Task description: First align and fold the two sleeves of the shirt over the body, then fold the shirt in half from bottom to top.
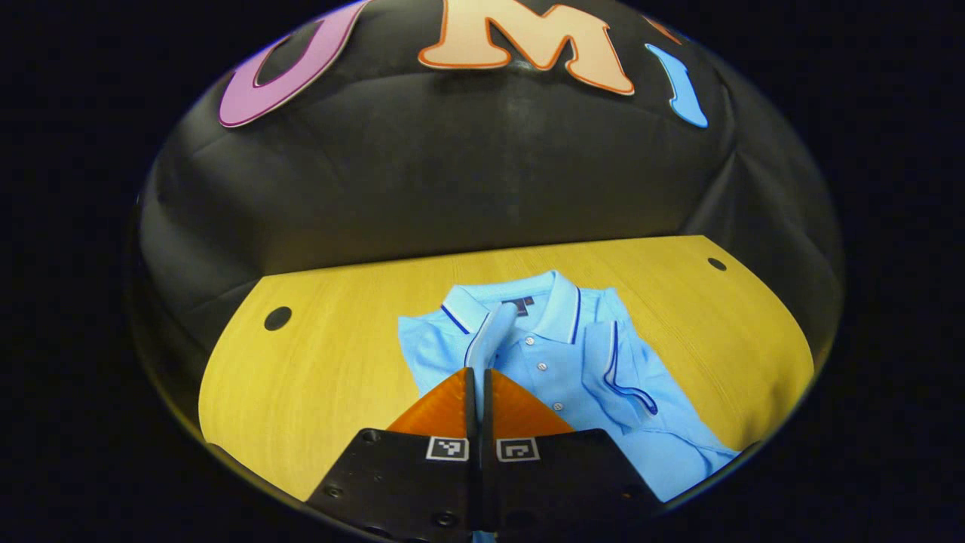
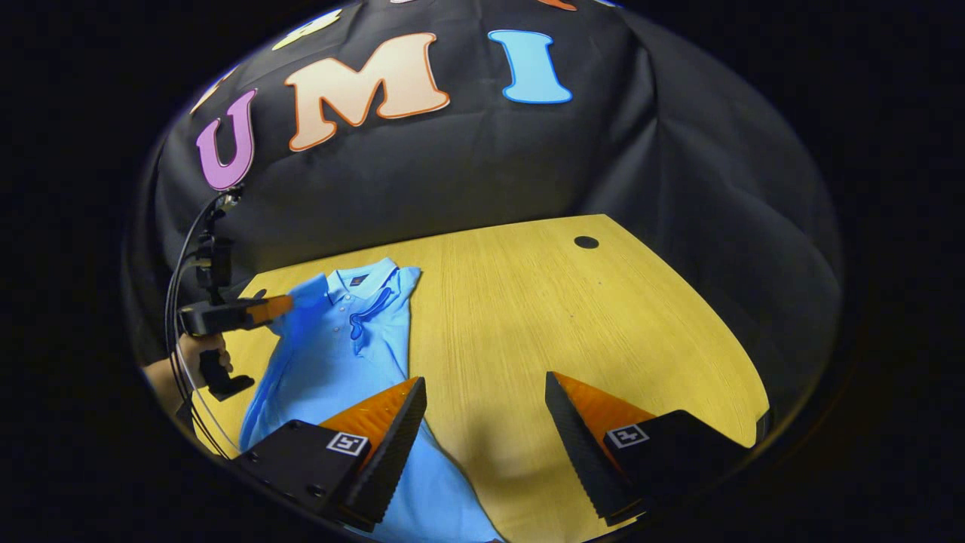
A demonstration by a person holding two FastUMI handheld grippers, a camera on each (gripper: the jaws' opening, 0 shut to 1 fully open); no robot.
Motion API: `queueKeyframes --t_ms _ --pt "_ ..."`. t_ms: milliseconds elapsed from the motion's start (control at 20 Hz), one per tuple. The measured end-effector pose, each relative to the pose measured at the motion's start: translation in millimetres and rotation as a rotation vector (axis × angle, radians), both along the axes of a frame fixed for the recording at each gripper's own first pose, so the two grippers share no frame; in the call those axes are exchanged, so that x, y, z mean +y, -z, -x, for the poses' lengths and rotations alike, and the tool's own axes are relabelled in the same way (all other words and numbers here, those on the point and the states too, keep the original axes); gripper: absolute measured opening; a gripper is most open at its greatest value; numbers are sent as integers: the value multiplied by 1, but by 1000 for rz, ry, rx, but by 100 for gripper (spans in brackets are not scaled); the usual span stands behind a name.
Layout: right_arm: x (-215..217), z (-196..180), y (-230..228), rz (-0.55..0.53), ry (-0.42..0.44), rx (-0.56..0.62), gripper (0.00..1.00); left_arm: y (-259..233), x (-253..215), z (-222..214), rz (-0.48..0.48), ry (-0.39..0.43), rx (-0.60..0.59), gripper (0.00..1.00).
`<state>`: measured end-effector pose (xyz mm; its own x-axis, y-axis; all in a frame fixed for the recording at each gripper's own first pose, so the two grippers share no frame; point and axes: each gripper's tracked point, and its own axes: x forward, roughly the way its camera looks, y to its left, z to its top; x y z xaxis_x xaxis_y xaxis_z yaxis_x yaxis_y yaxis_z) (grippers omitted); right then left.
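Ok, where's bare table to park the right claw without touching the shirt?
Bare table stretches from the shirt toward the round hole and the far edge; the open right claw hangs over it. The shirt's side is crowded: the left claw is shut on the sleeve there.

no readable text; the shirt (image 1: 573, 354) neck label is too small.

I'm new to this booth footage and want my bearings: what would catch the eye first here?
A light blue polo shirt lies collar-away on the yellow wooden table. In the left gripper view, the left hand-held gripper is shut on the shirt's sleeve, lifted over the chest. In the right gripper view, the right hand-held gripper hangs open beside the shirt.
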<state>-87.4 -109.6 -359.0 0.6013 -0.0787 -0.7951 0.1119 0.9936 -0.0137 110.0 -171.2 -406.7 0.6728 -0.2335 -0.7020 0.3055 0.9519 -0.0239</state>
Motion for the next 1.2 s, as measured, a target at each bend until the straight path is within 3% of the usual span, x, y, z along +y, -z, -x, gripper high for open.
queueKeyframes --t_ms 50,100,250,350,450,500,650,850,1050,1200 --pt "-4 0 -1 -5 -1 1 94 9 -2 3 -19 -7 10 0" --pt "-7 1 -1 -10 -6 2 98 16 -3 7 -35 -21 22 0" --pt "-14 -2 -3 -21 -41 -1 98 31 -8 17 -40 -69 57 1" --pt "-15 -8 -4 -42 -70 -6 98 25 -12 25 -14 -94 71 12" --pt "-9 -15 -7 -79 -111 -21 94 -2 -1 34 -25 -132 32 75" --pt "-5 -19 -7 -97 -136 -31 94 -18 5 44 -22 -150 14 80" --pt "17 -29 -10 -152 -215 -49 98 -71 32 80 -10 -200 -53 78" --pt "36 -6 -15 -181 -293 -60 98 -118 81 146 -45 -239 -94 86" --pt "54 36 -20 -165 -344 -49 98 -129 113 209 -46 -240 -70 86" --pt "63 74 -21 -136 -333 -31 98 -120 126 250 -20 -209 -33 86"
